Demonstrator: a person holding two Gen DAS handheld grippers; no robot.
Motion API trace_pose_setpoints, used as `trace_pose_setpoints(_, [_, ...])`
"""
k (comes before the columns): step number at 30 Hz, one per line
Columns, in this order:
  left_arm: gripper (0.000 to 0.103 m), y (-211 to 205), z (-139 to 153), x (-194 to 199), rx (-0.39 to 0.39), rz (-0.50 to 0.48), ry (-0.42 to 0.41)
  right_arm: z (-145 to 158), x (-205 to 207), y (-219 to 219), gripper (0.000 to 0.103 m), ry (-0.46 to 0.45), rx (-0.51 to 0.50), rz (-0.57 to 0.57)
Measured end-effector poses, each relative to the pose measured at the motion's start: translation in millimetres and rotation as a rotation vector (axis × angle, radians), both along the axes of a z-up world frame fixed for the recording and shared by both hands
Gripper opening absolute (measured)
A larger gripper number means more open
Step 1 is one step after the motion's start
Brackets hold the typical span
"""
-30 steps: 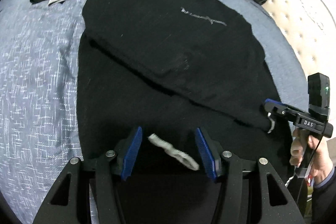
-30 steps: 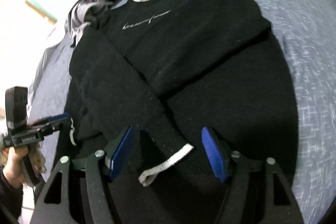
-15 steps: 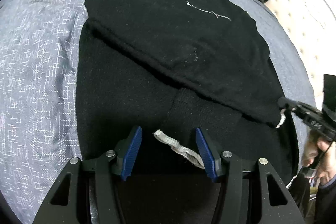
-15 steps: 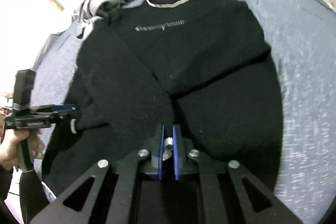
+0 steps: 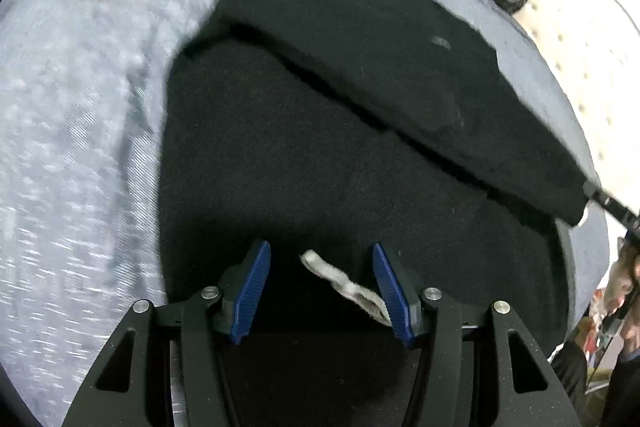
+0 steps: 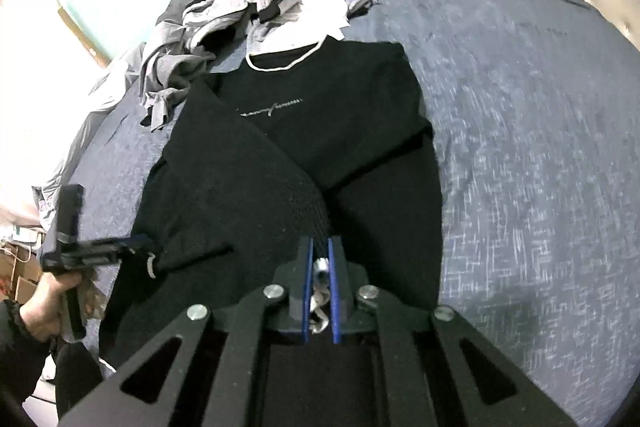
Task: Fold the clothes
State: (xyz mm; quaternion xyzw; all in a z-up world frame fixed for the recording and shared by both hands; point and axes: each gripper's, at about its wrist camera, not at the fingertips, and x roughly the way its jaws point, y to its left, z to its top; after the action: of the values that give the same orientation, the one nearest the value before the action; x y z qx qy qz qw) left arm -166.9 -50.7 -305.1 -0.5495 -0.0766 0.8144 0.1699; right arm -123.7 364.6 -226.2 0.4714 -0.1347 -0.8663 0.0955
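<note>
Left wrist view: blue-grey speckled bedspread (image 5: 80,147) left of the jaws, black knit sweater with a white-trimmed neck (image 5: 320,155) spread flat ahead of them, neck at the far end. Left gripper (image 5: 320,255) has its jaws apart, low over the hem end. A white ribbed cuff (image 5: 340,281) lies loose between them, closer to the right finger and not pinched.

Right wrist view: right gripper (image 6: 319,247) has its jaws pressed together on the second white cuff (image 6: 320,267). That long black sleeve (image 6: 248,163) runs diagonally from the far-left shoulder straight into the jaws, pulled fairly taut. A heap of grey and white clothes (image 6: 224,23) sits beyond the neck, out of the way.

My read: this is the sleeve stage. One sleeve is gripped, the other is lined up but not taken.

Next move calls for closing the left jaws squarely on the loose cuff without catching the body fabric under it. Then lay both sleeves across the body before any hem-to-neck fold.
</note>
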Motion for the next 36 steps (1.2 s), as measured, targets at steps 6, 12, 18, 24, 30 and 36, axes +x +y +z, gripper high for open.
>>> trace_pose_setpoints(6, [0.057, -29.5, 28.3, -30.6, -0.082, 0.046, 0.100, -11.1, -1.8, 13.5, 0.007, -0.034, -0.052, -0.016])
trace_pose_setpoints(12, [0.057, -37.8, 19.5, -75.1, -0.195, 0.025, 0.122, -23.0, -5.2, 14.7, 0.007, -0.076, -0.061, 0.009])
trace_pose_setpoints(18, [0.036, -27.1, -3.6, -98.4, -0.274, -0.052, 0.150, -37.8, -6.6, 17.7, 0.007, -0.117, -0.082, 0.017])
trace_pose_setpoints(24, [0.007, -22.7, -11.3, -107.1, -0.317, -0.095, 0.171, -44.6, -11.5, 21.0, 0.007, -0.142, -0.091, 0.013])
trace_pose_setpoints(30, [0.006, -40.9, -14.1, -110.7, -0.242, -0.065, 0.162, -45.7, -15.2, 19.9, 0.007, -0.152, -0.086, 0.021])
trace_pose_setpoints(36, [0.006, -51.4, -19.3, -113.7, -0.181, -0.032, 0.139, -55.6, -17.9, 23.3, 0.007, -0.189, -0.086, 0.025])
